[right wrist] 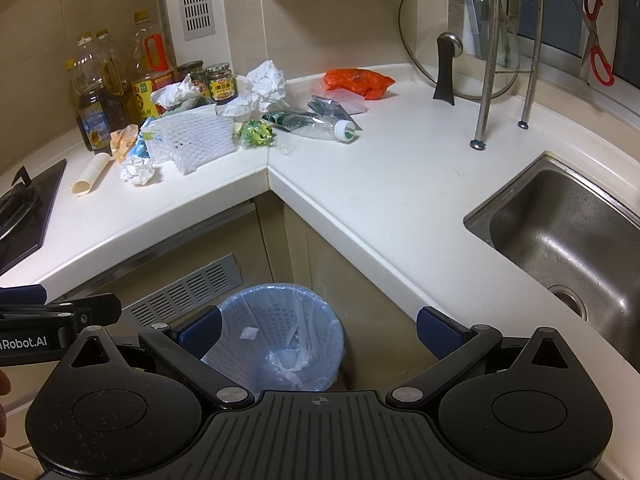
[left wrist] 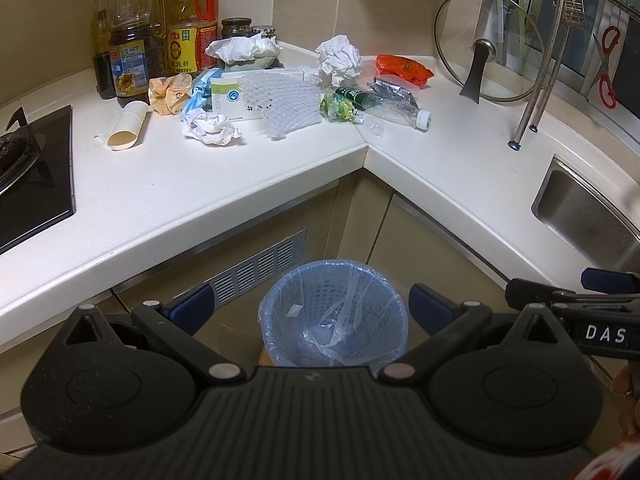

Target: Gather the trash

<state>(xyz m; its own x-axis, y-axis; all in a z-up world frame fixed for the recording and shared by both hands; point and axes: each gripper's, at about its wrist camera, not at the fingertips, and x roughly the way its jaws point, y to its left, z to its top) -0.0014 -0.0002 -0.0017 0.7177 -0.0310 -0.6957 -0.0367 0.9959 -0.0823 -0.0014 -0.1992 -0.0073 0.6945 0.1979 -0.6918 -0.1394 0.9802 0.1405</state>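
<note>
A pile of trash lies in the counter's corner: crumpled white paper [left wrist: 212, 128] [right wrist: 138, 171], a bubble-wrap sheet [left wrist: 286, 104] [right wrist: 194, 140], a crushed plastic bottle [left wrist: 386, 106] [right wrist: 316, 122], a green wrapper [left wrist: 337, 107] [right wrist: 256, 133], an orange bag [left wrist: 404, 68] [right wrist: 356, 82], a paper tube [left wrist: 128, 126] [right wrist: 91, 178]. A blue bin with a clear liner [left wrist: 334, 312] [right wrist: 280, 336] stands on the floor below the corner. My left gripper [left wrist: 312, 312] is open and empty above the bin. My right gripper [right wrist: 318, 332] is open and empty beside the bin.
Oil bottles [left wrist: 136, 40] [right wrist: 100, 96] and jars [right wrist: 218, 82] stand at the back left. A stove [left wrist: 28, 172] is at the left. A sink [right wrist: 568, 232], a glass lid [left wrist: 486, 46] and a rack's legs [right wrist: 486, 80] are at the right.
</note>
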